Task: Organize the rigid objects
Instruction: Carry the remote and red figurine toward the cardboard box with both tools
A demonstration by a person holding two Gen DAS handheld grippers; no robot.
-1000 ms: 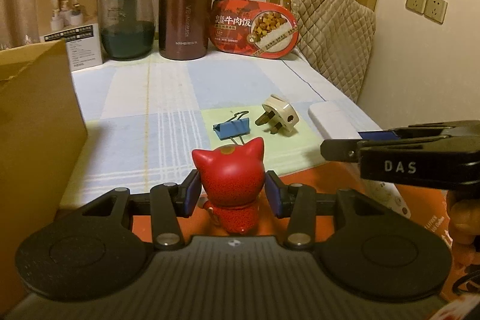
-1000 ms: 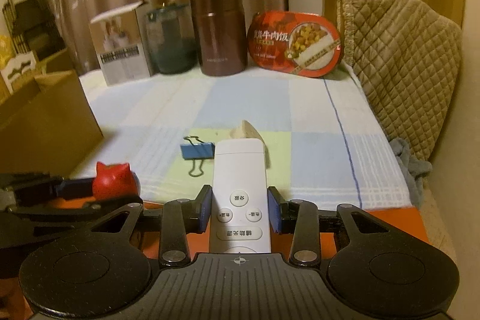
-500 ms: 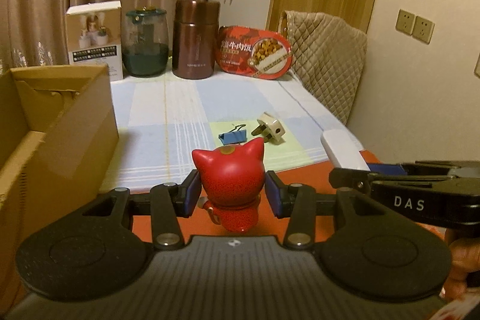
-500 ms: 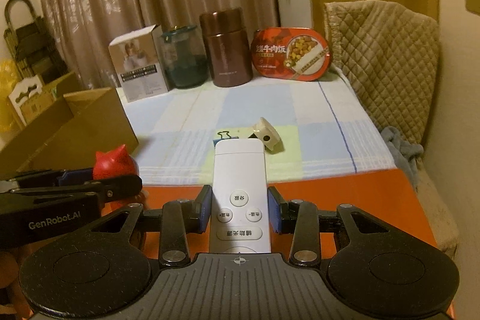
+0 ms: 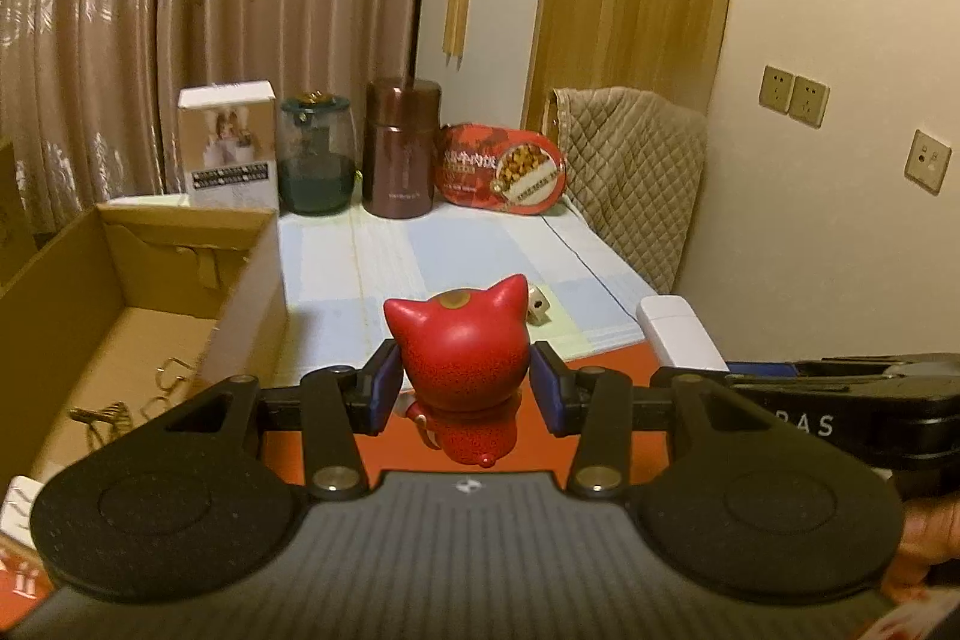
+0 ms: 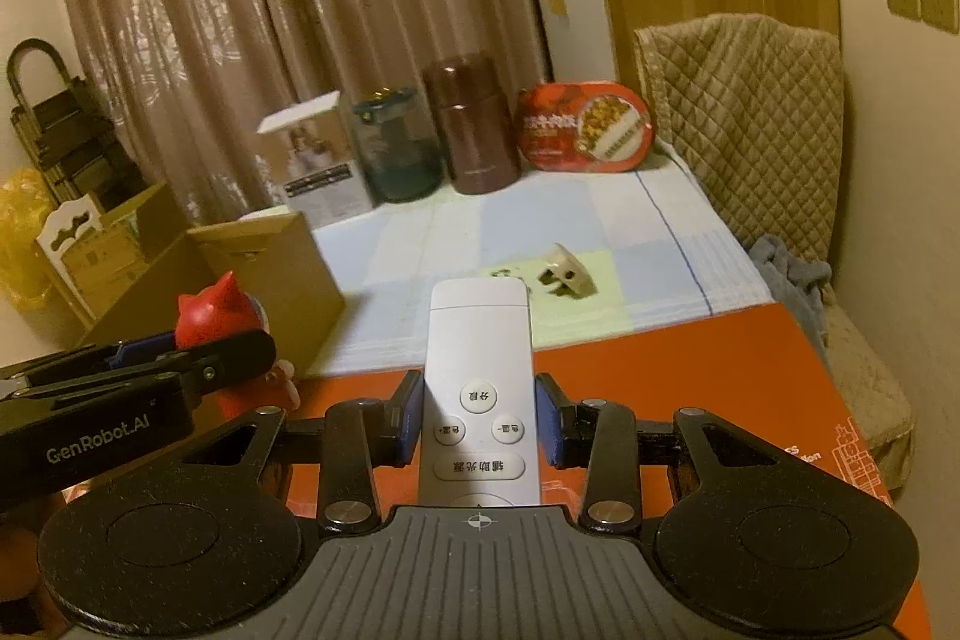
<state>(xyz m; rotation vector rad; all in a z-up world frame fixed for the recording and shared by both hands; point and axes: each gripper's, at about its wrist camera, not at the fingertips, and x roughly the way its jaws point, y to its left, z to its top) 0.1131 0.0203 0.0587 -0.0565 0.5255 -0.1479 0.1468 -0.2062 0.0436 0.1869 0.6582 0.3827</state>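
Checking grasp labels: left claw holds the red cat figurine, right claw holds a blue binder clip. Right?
Not quite. The left claw does hold the red cat figurine, but the right claw is shut on a white remote control, not a binder clip. The right wrist view shows it.

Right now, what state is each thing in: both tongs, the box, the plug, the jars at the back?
Left tongs: shut on the red cat, lifted.
Right tongs: shut on the remote, lifted.
Box: open, some metal bits inside.
Plug: loose on the cloth, on its side.
Glass jar: lid on, upright.
Brown flask: closed, upright.
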